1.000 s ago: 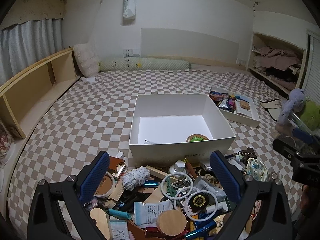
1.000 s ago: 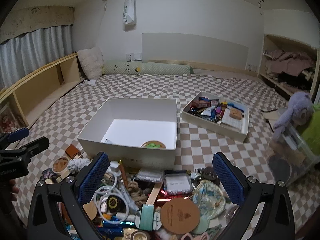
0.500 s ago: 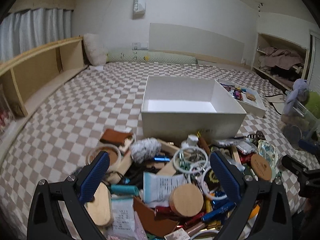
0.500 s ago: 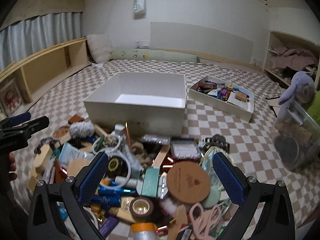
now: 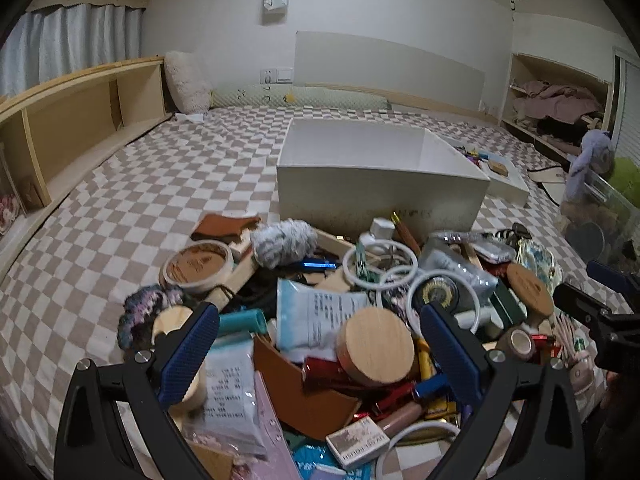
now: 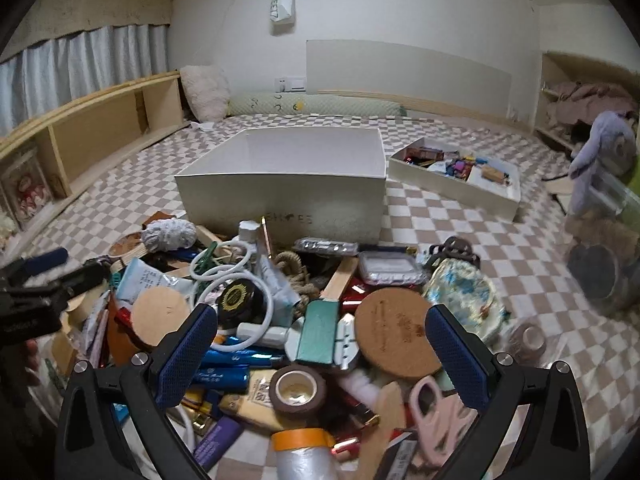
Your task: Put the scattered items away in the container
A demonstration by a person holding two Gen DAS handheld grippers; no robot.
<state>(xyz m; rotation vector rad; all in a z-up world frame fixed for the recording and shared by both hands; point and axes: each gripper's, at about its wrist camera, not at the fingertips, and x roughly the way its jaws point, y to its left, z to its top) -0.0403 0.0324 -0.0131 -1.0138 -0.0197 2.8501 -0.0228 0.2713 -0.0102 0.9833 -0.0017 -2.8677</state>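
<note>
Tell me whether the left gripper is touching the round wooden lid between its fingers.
Cannot tell. In the left wrist view the left gripper stands open around the round wooden lid, and its right finger overlaps the lid's edge in the image.

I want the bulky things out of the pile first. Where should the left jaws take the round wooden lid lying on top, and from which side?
Grip the wooden lid across its rim, coming down from above and slightly behind. It lies tilted atop the clutter, its curved side wall exposed, and the open left gripper seems already to straddle it. The flat top offers no hold.
</note>
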